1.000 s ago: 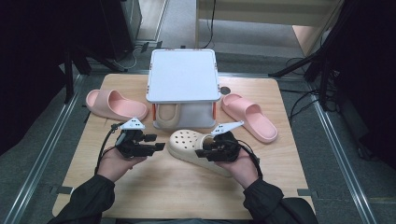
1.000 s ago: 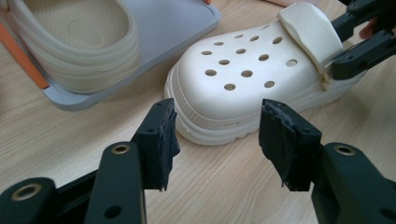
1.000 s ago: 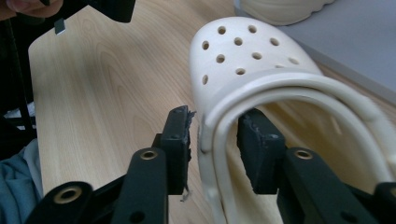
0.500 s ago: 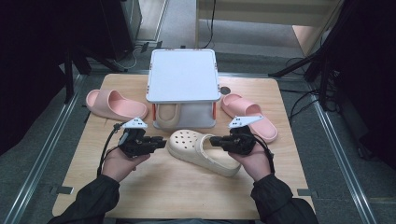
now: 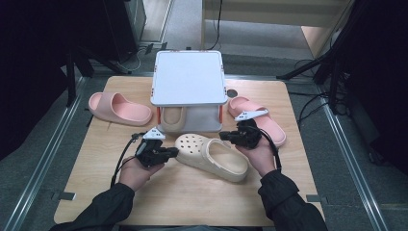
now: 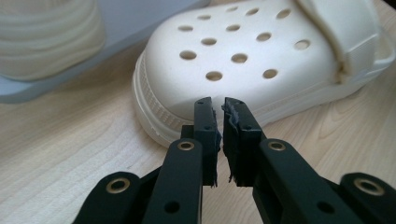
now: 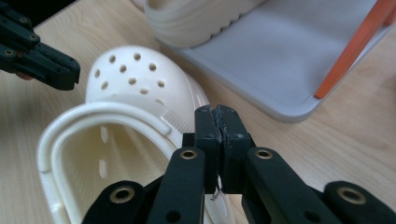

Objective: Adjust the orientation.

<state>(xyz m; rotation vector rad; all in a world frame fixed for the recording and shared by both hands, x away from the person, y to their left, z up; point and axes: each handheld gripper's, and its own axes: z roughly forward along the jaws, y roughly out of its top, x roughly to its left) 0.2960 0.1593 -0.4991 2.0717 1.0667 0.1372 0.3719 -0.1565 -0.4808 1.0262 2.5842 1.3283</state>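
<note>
A cream clog [image 5: 211,156] with holes over its toe lies on the wooden table [image 5: 298,192], toe toward the left. My left gripper [image 5: 174,153] sits just left of the toe. In the left gripper view the clog's toe [image 6: 243,51] is right ahead of the left gripper [image 6: 217,102], whose jaws have just been closing and stand all but together, a thin slit between them and nothing in it. My right gripper [image 5: 223,136] is at the clog's far side, near its strap. The right gripper view has the right gripper [image 7: 216,111] shut and empty beside the clog [image 7: 126,79].
A white two-level rack [image 5: 188,77] stands at the back middle with a cream slide [image 5: 172,119] on its lower level. One pink slide [image 5: 118,108] lies at the back left, another [image 5: 269,122] just right of my right hand.
Both grippers' jaws have closed. The left gripper has moved in to the clog's toe. The right hand has drawn off the clog toward the right and back.
</note>
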